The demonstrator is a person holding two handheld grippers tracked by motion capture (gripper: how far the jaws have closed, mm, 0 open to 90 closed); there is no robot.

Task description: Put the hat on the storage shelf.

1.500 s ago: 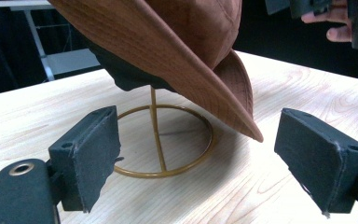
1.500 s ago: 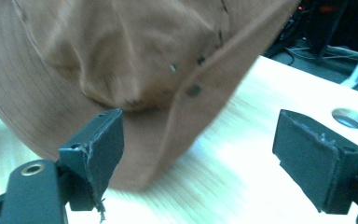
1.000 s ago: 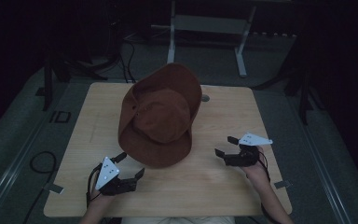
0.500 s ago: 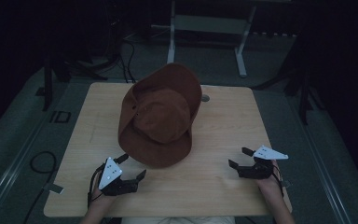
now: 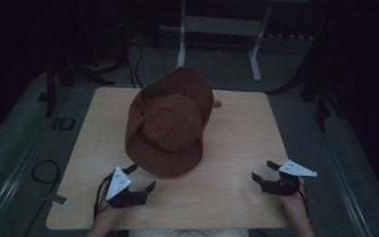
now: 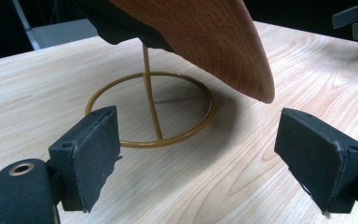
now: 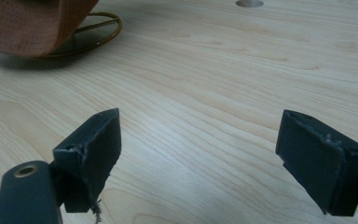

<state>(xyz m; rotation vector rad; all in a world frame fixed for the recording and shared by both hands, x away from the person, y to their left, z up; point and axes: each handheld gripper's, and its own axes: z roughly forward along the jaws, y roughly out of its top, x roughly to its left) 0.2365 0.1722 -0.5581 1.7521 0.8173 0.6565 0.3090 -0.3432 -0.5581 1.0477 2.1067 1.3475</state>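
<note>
Pale wooden table, square-cornered, set on grey floor in a dim room. Brown wide-brimmed hat perched near the table's middle, a little toward the far-left part, tilted with the brim drooping toward the near edge. Seen from the left gripper view as a brown brim lifted clear of the tabletop, propped on a thin brass-coloured wire stand: a ring lying flat on the wood, with a thin upright rod disappearing under the crown. Same ring glimpsed at the upper left of the right gripper view, partly under the brim. Small round hole in the tabletop just beyond the hat's right side.

Left gripper held low over the table just near of the hat's front brim, to its left, jaws spread wide, nothing between them, pointing at the stand. Right gripper held near the table's near-right corner, well apart from the hat, jaws likewise standing wide and empty over bare wood. Grey three-cornered plate on top of each. Hands gripping both from the near edge.
</note>
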